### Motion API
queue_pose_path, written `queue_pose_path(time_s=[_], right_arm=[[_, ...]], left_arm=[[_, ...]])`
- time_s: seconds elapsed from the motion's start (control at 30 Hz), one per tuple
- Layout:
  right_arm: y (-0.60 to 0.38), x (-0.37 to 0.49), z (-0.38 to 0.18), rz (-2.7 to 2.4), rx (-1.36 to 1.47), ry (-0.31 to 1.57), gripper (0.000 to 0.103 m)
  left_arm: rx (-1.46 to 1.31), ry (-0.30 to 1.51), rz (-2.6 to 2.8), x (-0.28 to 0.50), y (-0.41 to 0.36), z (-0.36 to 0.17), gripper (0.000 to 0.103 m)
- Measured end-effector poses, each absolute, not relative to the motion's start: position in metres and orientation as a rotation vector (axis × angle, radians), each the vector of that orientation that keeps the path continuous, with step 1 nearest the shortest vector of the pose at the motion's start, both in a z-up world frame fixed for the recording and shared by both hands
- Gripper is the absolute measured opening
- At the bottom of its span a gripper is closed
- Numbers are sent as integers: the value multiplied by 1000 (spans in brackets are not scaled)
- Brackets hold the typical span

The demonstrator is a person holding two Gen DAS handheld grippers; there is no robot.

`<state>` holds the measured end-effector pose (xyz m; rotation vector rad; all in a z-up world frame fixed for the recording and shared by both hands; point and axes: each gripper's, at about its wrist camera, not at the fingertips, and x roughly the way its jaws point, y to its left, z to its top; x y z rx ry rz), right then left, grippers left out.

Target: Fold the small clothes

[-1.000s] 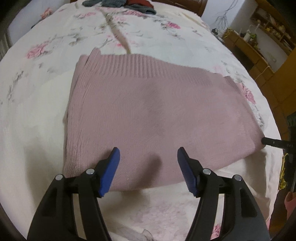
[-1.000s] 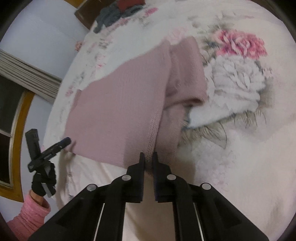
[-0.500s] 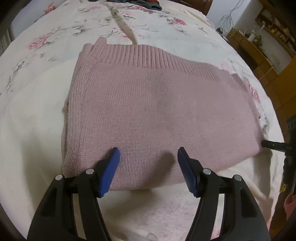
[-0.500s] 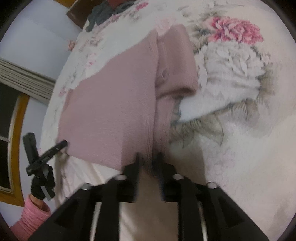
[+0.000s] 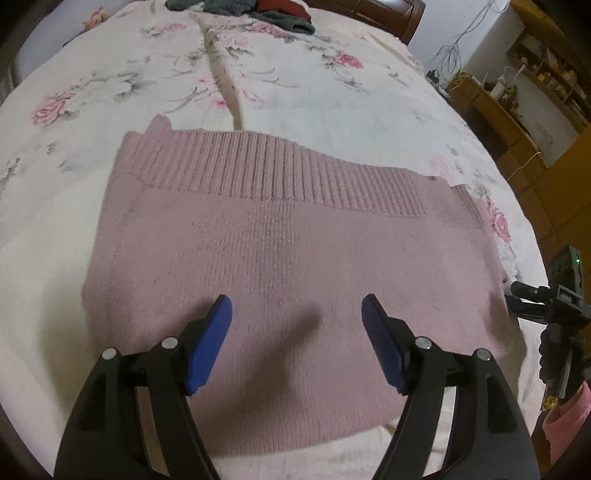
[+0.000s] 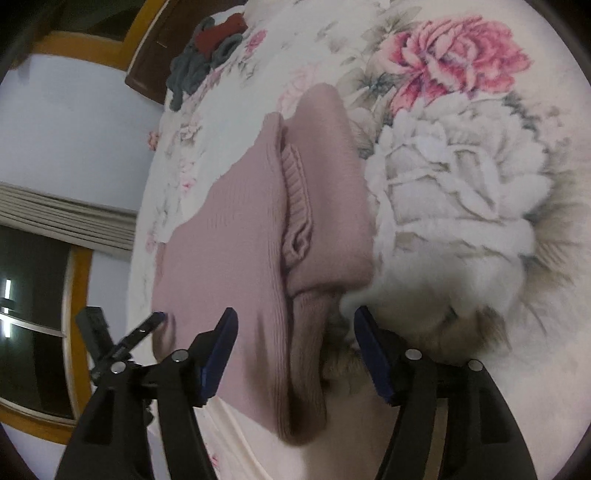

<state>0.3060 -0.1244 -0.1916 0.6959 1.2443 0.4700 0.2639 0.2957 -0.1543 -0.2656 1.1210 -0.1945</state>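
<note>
A dusty pink knitted sweater (image 5: 288,240) lies folded on the floral bedspread (image 5: 295,88), its ribbed hem along the far edge. My left gripper (image 5: 296,310) hovers open just above the sweater's near edge, with nothing between its blue pads. From the right wrist view the same sweater (image 6: 240,236) shows its side, with a folded sleeve and ribbed cuff (image 6: 299,199) tucked along it. My right gripper (image 6: 295,321) stands open over the sweater's near corner, the knit edge lying between its spread fingers but not clamped.
A pile of grey and red clothes (image 5: 255,11) sits at the bed's far end by the wooden headboard (image 5: 384,22). A black tripod-mounted device (image 5: 561,291) stands at the bed's right edge. Wooden shelves (image 5: 517,96) line the right wall. A window (image 6: 33,295) is at the left.
My right gripper has opened and let go of the sweater's edge, which now rests on the bed. My left gripper stayed open and moved in closer over the sweater.
</note>
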Motion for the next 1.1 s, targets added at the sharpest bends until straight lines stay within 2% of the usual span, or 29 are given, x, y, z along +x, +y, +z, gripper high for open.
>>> queue_pose_path(time_s=[0.17,0.3,0.4,0.57,1.1], right_arm=[[-118,319,-199,489,700,1217,66],[-111,326,-196,502,696,1201,36],[-104,328,-191,506,668,1190,27],[-104,328,-199,476,690,1208,24],[-104,327,-198,429,720,1226,21]], left_arm=[[-316,1141,-197,270,304,-168,72],[-308,1139,-206,269,303,-171,73],[-294,1138,-214,268,303,-171,73],[-291,1139,-218,266,304,-173,73],[-327,1138,-225,263,309,-169,73]])
